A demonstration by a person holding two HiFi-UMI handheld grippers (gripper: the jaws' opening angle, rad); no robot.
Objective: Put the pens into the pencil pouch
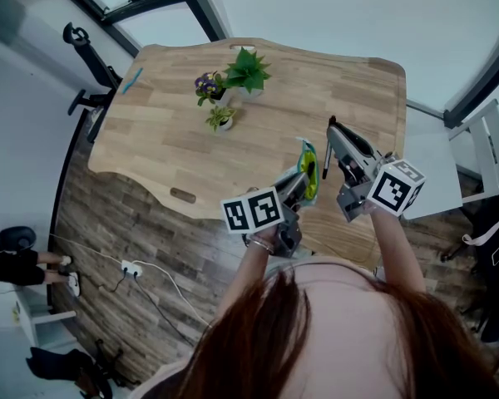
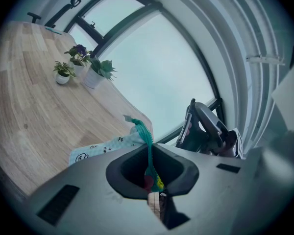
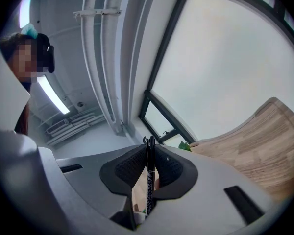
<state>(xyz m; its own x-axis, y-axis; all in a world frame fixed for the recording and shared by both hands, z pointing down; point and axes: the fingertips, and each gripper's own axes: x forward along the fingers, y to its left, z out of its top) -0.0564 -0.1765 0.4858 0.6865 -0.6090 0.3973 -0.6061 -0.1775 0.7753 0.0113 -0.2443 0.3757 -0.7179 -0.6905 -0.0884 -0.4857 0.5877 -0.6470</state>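
left gripper [image 2: 151, 168] jaws clamped on pencil pouch [image 2: 103, 146] zipper edge | right gripper [image 3: 148, 165] jaws pinching black pen [image 3: 149, 186]

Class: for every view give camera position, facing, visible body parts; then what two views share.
Head view: on the head, steeply down at the table; hair, left gripper, right gripper show.
Left gripper view: on that gripper, across the table to the window; jaws grip the pouch.
Right gripper view: on that gripper, toward the window; jaws grip a pen.
Head and left gripper views share the plants.
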